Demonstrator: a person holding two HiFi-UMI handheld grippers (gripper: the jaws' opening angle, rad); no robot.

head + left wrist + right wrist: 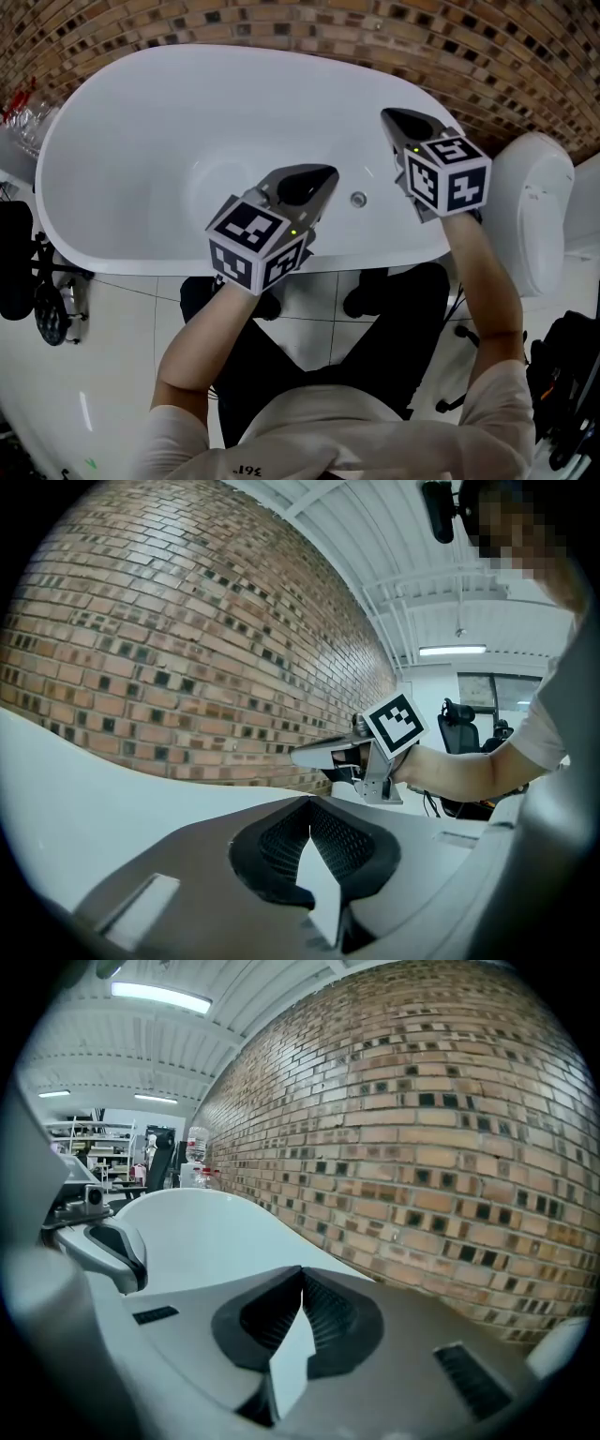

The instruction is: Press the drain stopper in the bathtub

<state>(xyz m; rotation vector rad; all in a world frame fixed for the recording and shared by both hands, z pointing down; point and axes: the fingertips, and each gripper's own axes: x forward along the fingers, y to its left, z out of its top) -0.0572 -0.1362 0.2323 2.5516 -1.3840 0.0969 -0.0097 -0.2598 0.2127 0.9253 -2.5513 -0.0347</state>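
Observation:
The white oval bathtub (141, 103) fills the top of the head view. On its inner near wall sits a small round chrome disc (358, 199), which looks like the drain stopper. My left gripper (328, 174) hovers over the tub's near side, its tip just left of and above the disc, jaws shut with nothing between them. My right gripper (386, 114) hangs over the tub's right part, beyond the disc, also shut and empty. In the left gripper view the shut jaws (309, 801) point at the brick wall, with the right gripper (302, 755) beyond. The right gripper view shows its shut jaws (301, 1269) over the tub rim (216, 1204).
A brick wall (309, 23) curves behind the tub. A white toilet (534, 202) stands right of it. An office chair (23, 272) is at the left and a black bag (572, 375) at the right. The person's legs press against the tub's near edge.

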